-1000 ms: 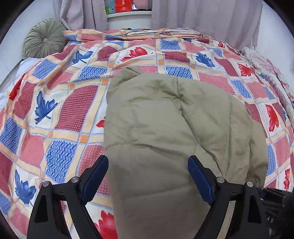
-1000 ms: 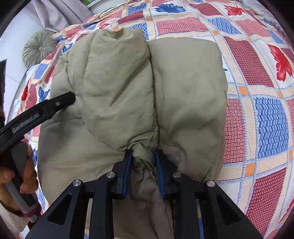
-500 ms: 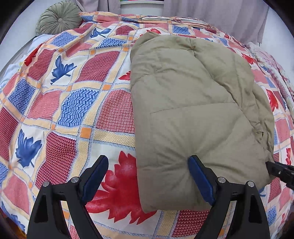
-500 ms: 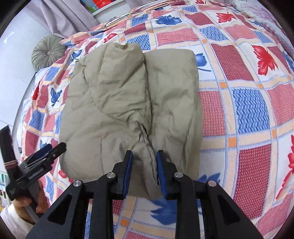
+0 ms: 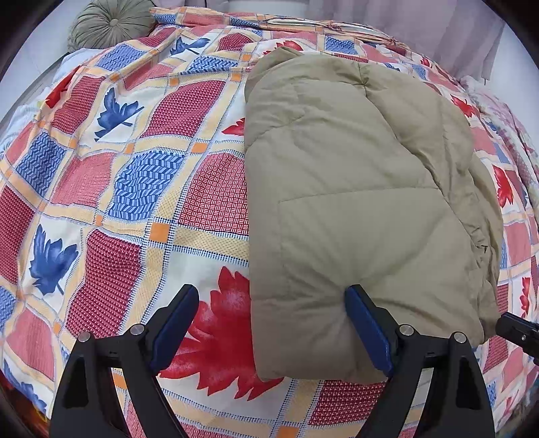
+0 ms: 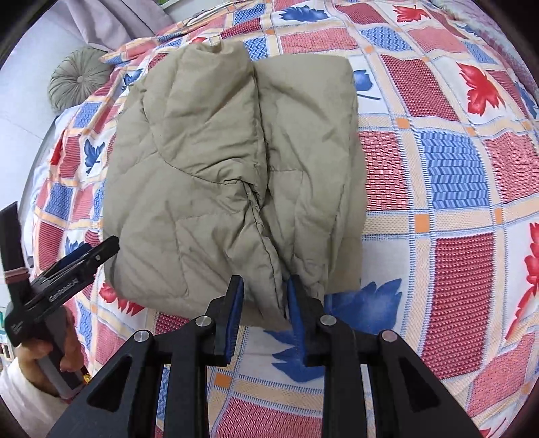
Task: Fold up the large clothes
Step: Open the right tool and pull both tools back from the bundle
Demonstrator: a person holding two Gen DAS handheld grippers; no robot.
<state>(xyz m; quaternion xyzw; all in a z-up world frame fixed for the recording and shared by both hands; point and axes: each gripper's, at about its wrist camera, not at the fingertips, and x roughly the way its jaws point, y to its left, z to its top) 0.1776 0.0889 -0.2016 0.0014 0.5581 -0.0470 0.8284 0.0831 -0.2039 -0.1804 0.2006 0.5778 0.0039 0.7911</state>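
Left wrist view: your left gripper (image 5: 271, 325) hangs over the bed with its jaws spread wide, nothing clamped between them. The near left corner of the khaki padded coat (image 5: 353, 209) lies in the gap, but only the right blue pad (image 5: 367, 330) seems to brush the fabric, while the other one stands over a red leaf printed on the patchwork bedspread (image 5: 134, 188). The coat lies folded into a thick bundle on the right half of the spread, its long edge running away from you toward the head of the bed. A round green cushion (image 5: 107, 25) sits at the far left corner, with grey curtains (image 5: 448, 30) behind. The tip of your right gripper (image 5: 518, 332) shows at the right edge, just beside the coat's near right corner. In the right wrist view, your right gripper (image 6: 264, 305) has its jaws narrowed on a bunched fold at the coat's near edge; the right pad presses the cloth, and whether the left one touches I cannot tell for sure. The coat (image 6: 235, 161) rests flat on the bedspread (image 6: 438, 168), two padded lobes side by side. Your left hand (image 6: 47, 357), in a white sleeve, holds the left gripper (image 6: 97, 252) at the coat's lower left corner.
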